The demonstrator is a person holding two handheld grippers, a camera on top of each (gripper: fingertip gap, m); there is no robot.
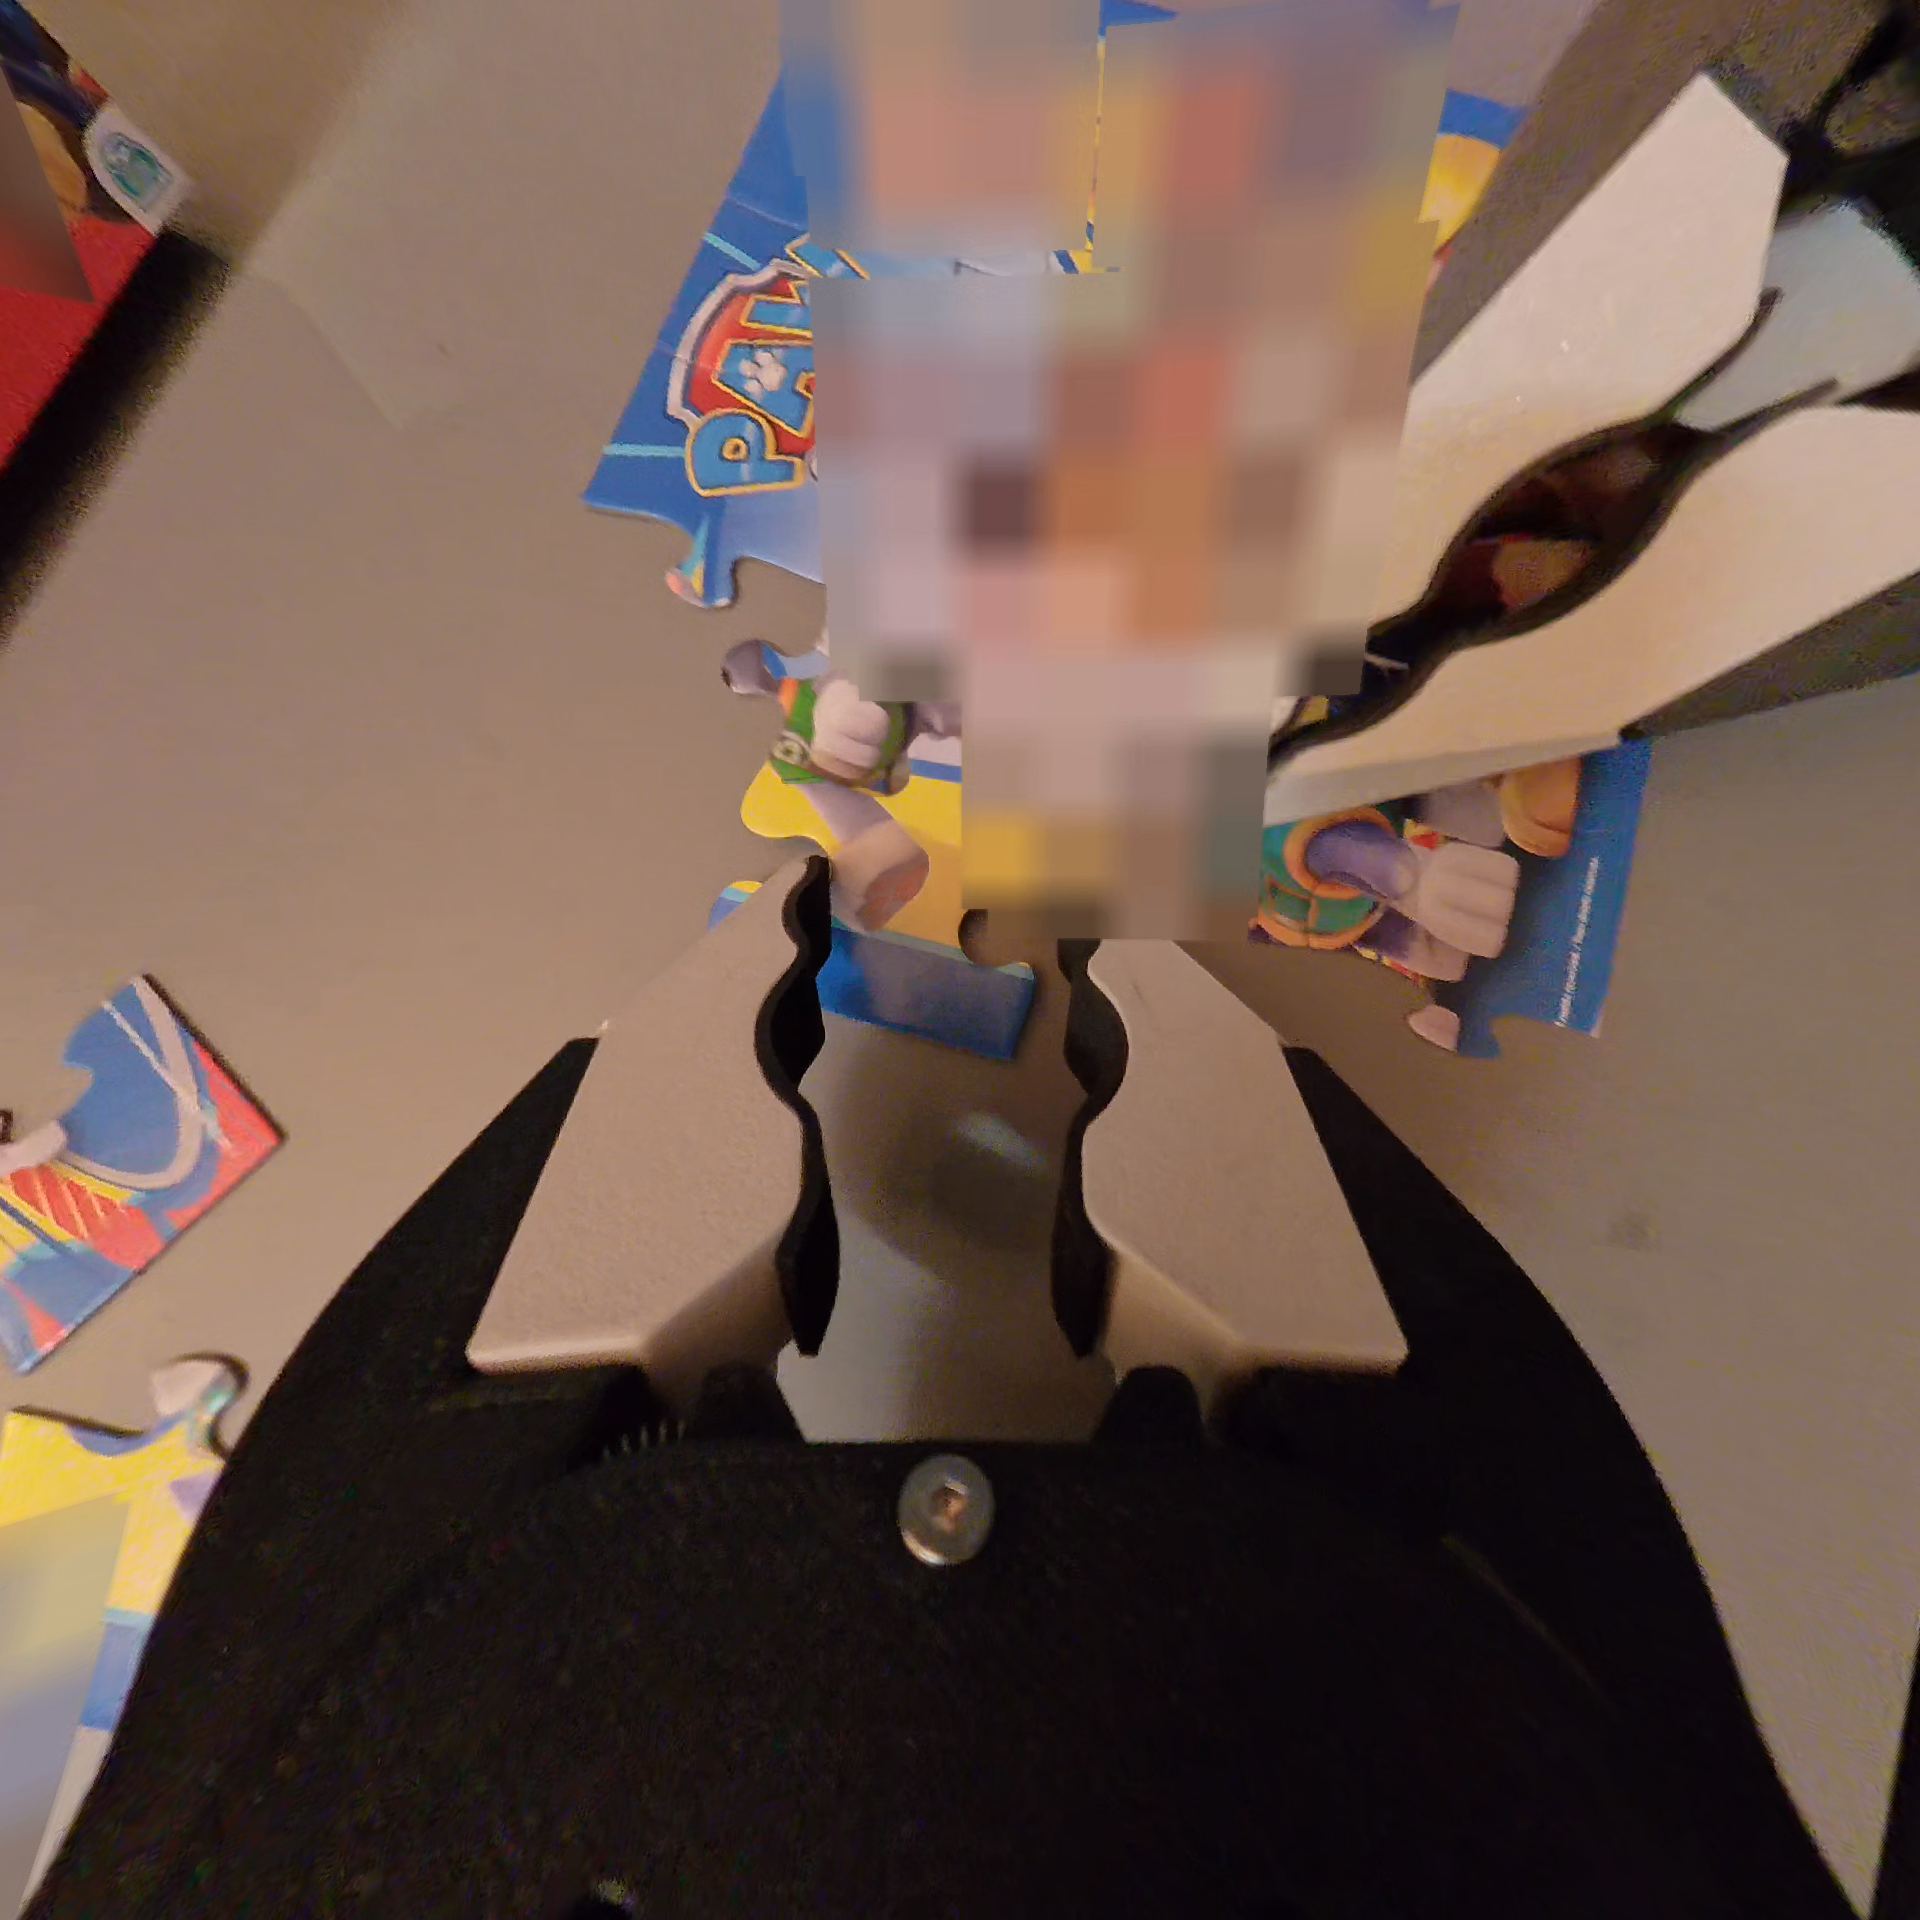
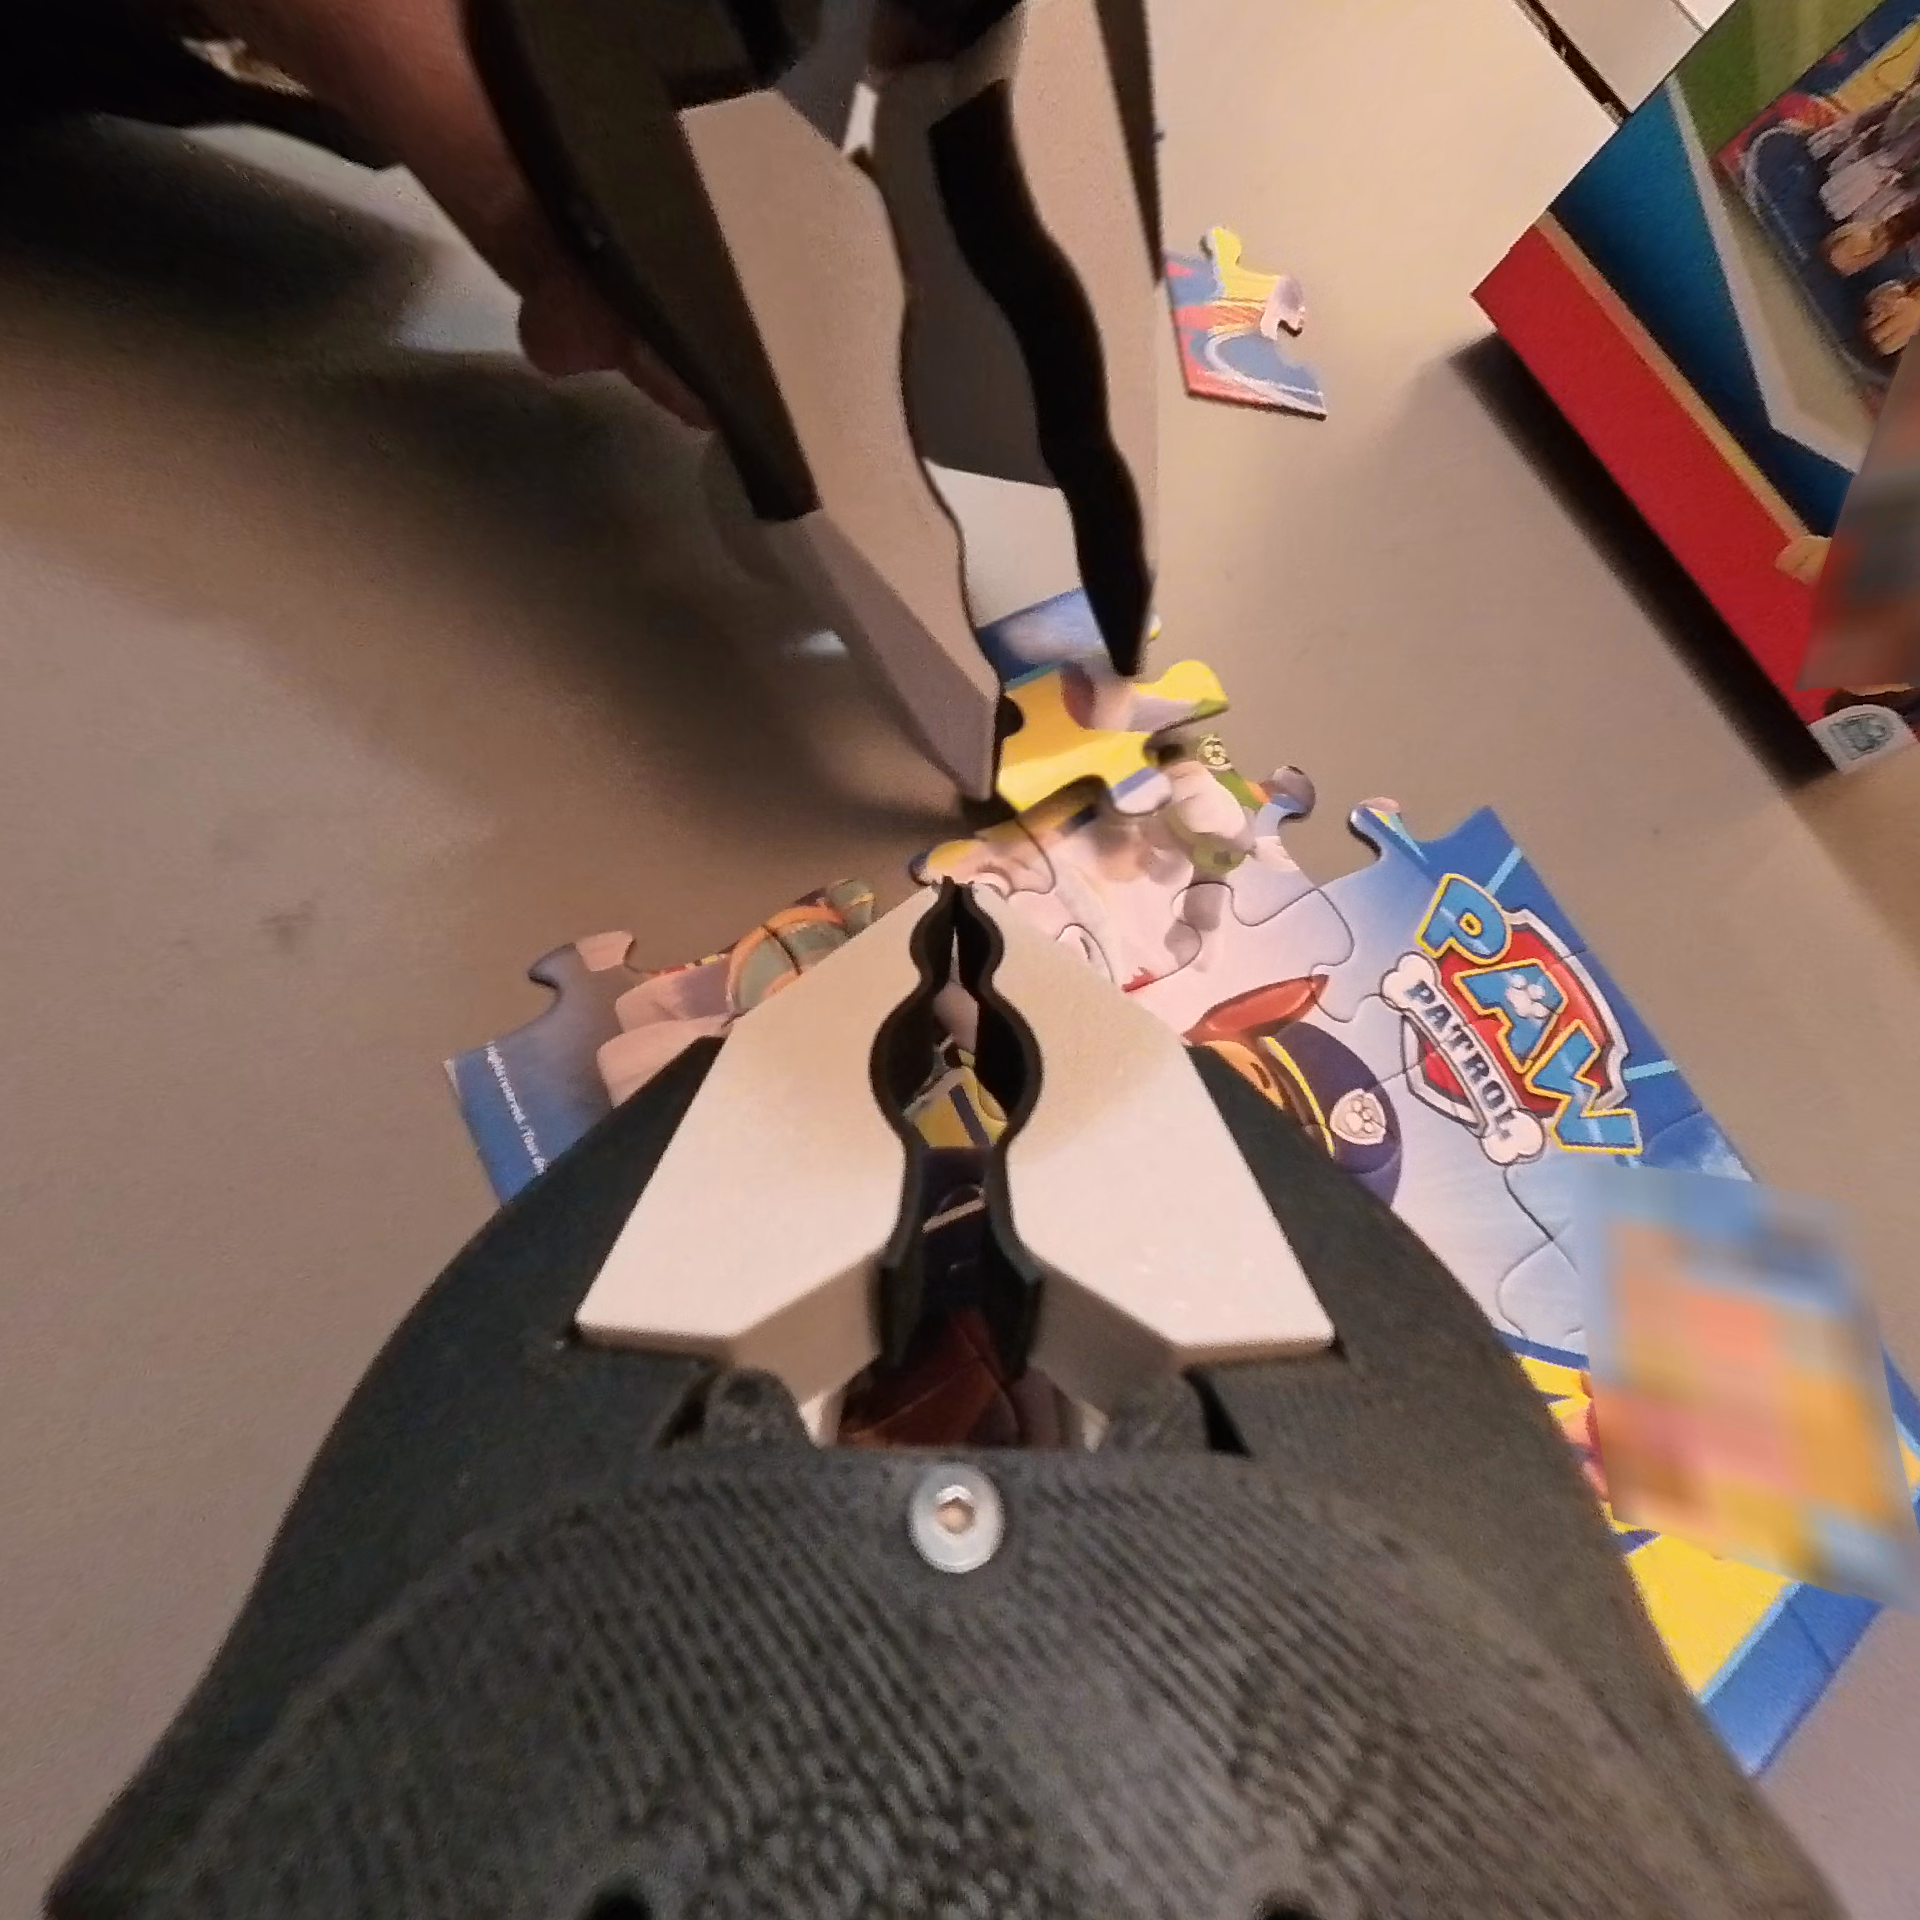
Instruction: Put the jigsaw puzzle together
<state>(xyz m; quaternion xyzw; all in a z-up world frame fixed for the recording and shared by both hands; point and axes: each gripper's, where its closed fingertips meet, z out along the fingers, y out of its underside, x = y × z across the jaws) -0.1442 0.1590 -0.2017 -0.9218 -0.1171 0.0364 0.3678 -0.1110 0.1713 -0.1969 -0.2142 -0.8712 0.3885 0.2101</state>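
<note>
My left gripper (image 1: 940, 914) is open, with its fingertips set down at a yellow and blue puzzle piece (image 1: 904, 997). The left fingertip lies over the piece's edge, and a small gap shows at the right pad. The right wrist view shows this gripper (image 2: 1055, 727) coming down from above onto the same piece (image 2: 1091, 758), at the edge of the partly joined cartoon puzzle (image 2: 1455, 1039). My right gripper (image 2: 951, 894) is shut with nothing visible between its tips. It sits low over the puzzle and shows at the right of the left wrist view (image 1: 1283, 748).
A blue edge piece (image 1: 1538, 914) lies under the right gripper. Loose pieces (image 1: 125, 1153) lie at the left and one (image 2: 1247, 332) lies farther off. The red and blue puzzle box (image 2: 1662, 364) stands at the right. All rest on a grey table (image 1: 312, 727). The partly joined cartoon puzzle (image 2: 1455, 1039) is about 11 cm from both grippers' fingertips.
</note>
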